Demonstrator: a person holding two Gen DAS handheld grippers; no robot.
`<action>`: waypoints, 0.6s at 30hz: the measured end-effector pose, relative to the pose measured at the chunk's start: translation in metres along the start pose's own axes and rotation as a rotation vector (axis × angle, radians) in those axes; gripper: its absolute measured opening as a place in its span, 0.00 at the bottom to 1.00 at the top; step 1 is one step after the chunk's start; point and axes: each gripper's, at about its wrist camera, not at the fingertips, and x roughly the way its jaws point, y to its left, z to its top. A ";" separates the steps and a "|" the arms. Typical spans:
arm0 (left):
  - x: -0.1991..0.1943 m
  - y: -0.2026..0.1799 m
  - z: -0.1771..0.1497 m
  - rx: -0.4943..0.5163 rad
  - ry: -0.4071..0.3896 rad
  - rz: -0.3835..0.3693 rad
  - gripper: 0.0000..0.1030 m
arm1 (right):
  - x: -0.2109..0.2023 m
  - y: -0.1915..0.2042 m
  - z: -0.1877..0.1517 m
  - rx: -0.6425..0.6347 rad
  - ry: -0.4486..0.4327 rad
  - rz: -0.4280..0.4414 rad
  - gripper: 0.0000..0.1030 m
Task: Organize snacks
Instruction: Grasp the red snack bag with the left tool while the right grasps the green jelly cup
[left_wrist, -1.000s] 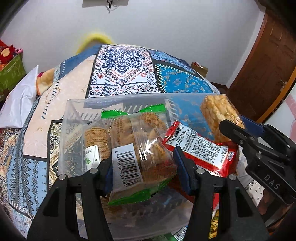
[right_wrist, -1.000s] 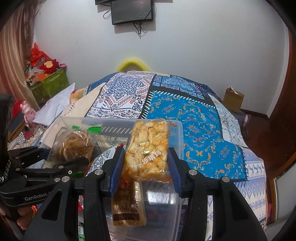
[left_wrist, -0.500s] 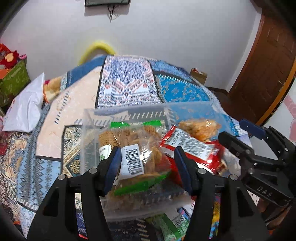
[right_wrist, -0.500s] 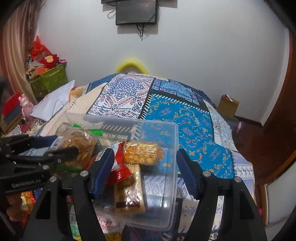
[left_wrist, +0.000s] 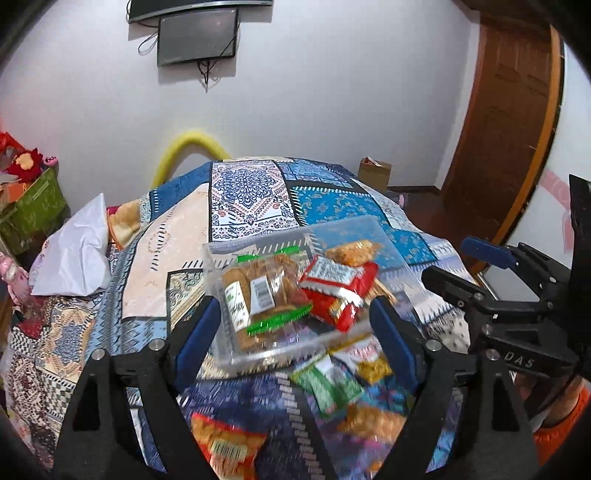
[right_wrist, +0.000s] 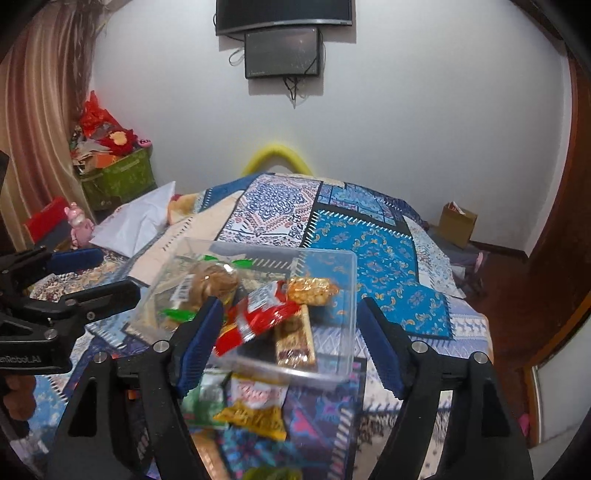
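- The clear plastic box (left_wrist: 295, 332) sits on the patterned bedspread (left_wrist: 243, 192), open at the top so packets can simply be dropped in.
- Inside it lie a green-edged biscuit pack (left_wrist: 258, 295), a red packet (left_wrist: 336, 291) propped across it, and an orange-gold snack bag (right_wrist: 312, 291) at the far side; a brown bar (right_wrist: 295, 339) lies flat along the bottom. They are heaped rather than stacked.
- The left gripper (left_wrist: 291, 336) hangs spread wide and empty just in front of the box, its blue pads either side of the near wall.
- The right gripper (right_wrist: 288, 332) is likewise gaping and holds nothing, facing the box from the other side.
- Loose snacks lie on the spread on the near side of the box: a green packet (left_wrist: 327, 384), a yellow bag (right_wrist: 255, 410) and an orange packet (left_wrist: 225, 446), blurred, so their labels are hard to read.
- With both tools free, I'd guess one of these loose packets is next, probably the nearest.
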 end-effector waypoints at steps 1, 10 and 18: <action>-0.007 0.000 -0.004 0.003 0.003 -0.004 0.81 | -0.006 0.002 -0.004 0.004 0.002 0.005 0.70; -0.036 0.026 -0.054 0.002 0.094 0.044 0.82 | -0.033 0.003 -0.043 0.012 0.042 -0.019 0.70; -0.023 0.061 -0.112 -0.017 0.234 0.088 0.82 | -0.029 -0.009 -0.095 0.069 0.159 -0.014 0.70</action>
